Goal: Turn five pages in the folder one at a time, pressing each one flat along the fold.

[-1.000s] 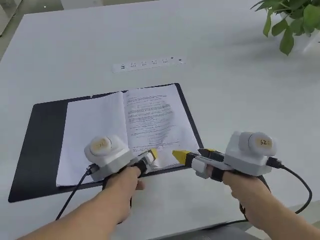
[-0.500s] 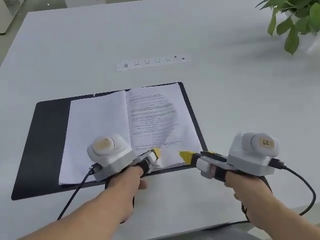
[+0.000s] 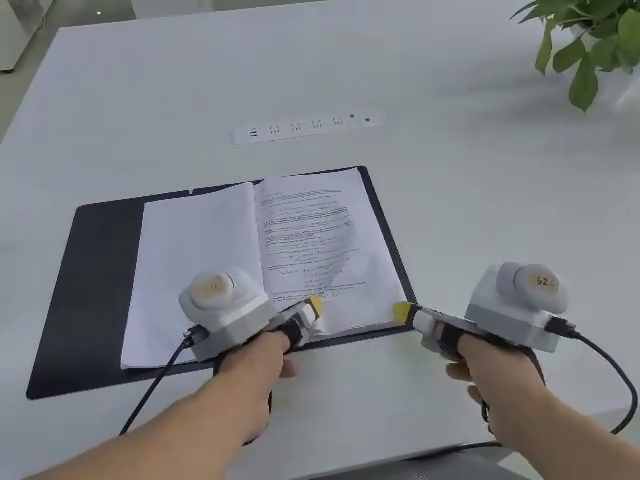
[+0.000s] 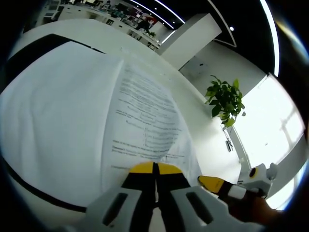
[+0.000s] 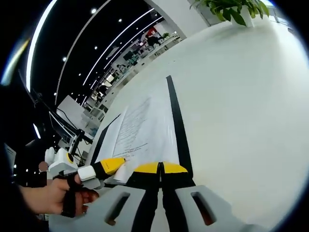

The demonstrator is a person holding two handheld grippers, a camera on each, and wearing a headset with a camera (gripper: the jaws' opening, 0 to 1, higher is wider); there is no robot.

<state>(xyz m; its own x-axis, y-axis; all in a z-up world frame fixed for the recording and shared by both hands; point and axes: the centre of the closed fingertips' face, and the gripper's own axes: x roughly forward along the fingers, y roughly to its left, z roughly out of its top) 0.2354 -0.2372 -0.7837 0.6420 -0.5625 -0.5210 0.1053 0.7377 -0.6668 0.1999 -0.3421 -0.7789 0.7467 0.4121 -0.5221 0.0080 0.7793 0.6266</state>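
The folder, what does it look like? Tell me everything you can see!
The folder is thin and black, lying open and flat on the white table. White paper pages sit inside: the left page looks blank, the right page has printed lines. The left tool, shut, is at the pages' near edge by the fold. The right tool, shut too, is by the folder's near right corner.

An orange label [image 3: 543,281] on top of the right tongs [image 3: 404,313] carries two blurred digits, possibly 62. The right-hand page [image 3: 315,240] bears printed lines too small to read. The round label [image 3: 208,290] on the left tongs [image 3: 314,305] is illegible.
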